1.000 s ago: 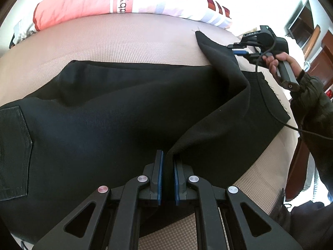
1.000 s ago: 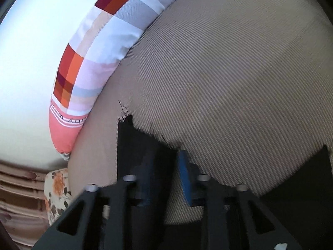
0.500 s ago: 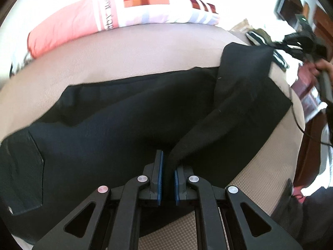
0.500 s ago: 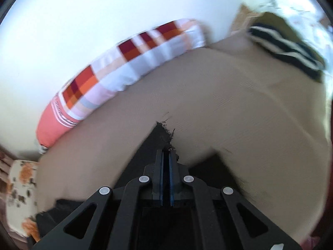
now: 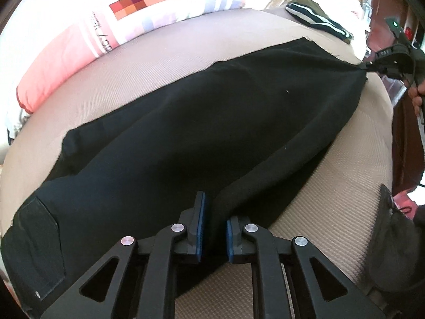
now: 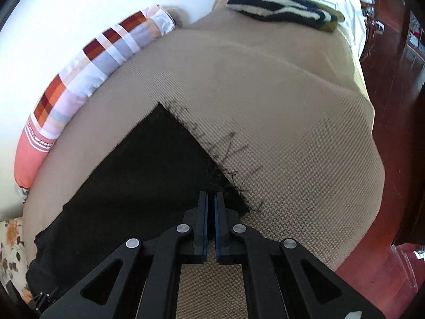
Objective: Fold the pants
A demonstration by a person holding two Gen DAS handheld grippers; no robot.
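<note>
Black pants lie stretched across a beige woven bed surface, back pocket at lower left. My left gripper is shut on a thick fold of the pants near their middle edge. My right gripper is shut on the frayed hem corner of the pants leg; it also shows in the left wrist view at the far right, pulling the leg taut.
A pink and checked pillow lies along the far edge. A striped olive garment sits at the far end of the bed. Dark wooden floor and furniture lie beyond the right edge.
The right gripper closed on the hem and carried the leg outward to the right. The leg went from bunched and folded over to stretched flat. The left gripper kept its hold.
</note>
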